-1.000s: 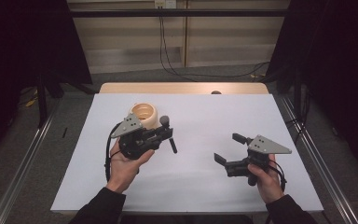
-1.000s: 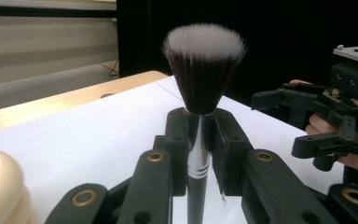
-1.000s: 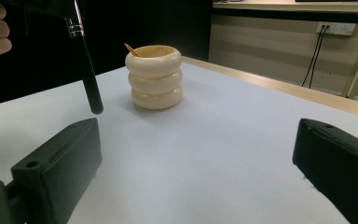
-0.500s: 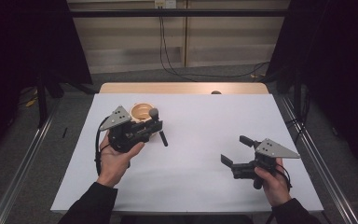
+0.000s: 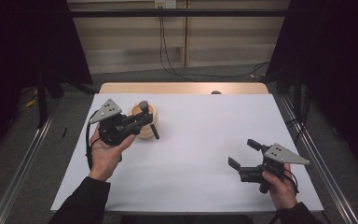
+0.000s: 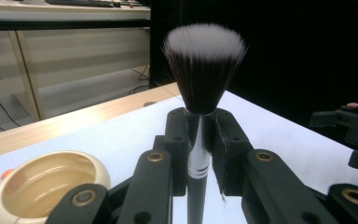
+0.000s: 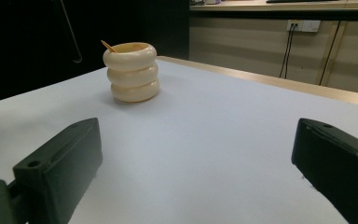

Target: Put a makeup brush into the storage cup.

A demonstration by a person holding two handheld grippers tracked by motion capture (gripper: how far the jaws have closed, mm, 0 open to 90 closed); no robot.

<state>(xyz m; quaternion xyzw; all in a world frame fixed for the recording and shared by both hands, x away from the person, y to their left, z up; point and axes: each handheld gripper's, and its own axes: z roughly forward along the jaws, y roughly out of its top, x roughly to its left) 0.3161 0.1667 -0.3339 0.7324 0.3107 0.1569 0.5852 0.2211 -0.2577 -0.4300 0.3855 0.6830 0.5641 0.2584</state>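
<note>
Your white table (image 5: 191, 154) spreads out below you, its wooden far edge (image 5: 182, 87) showing beyond the sheet. On its left half stands the cream ringed holder (image 5: 145, 122), three stacked bulges with an open top; from your right gripper view it sits upright (image 7: 131, 72) well across the table, something thin and orange poking out at its rim.

Your left gripper (image 5: 135, 122) hovers right at that holder, level with its top, and the jaws are clamped tight on the makeup brush (image 6: 204, 70). In your left gripper view the silver and black handle runs down between the pads, bristles pointing up and away, dark at the base and white at the tips, with the holder's mouth (image 6: 46, 184) low on the left.

Your right gripper (image 5: 244, 154) sits down by the near right corner, well apart from the holder, jaws spread wide with nothing but bare table between them (image 7: 196, 172).
</note>
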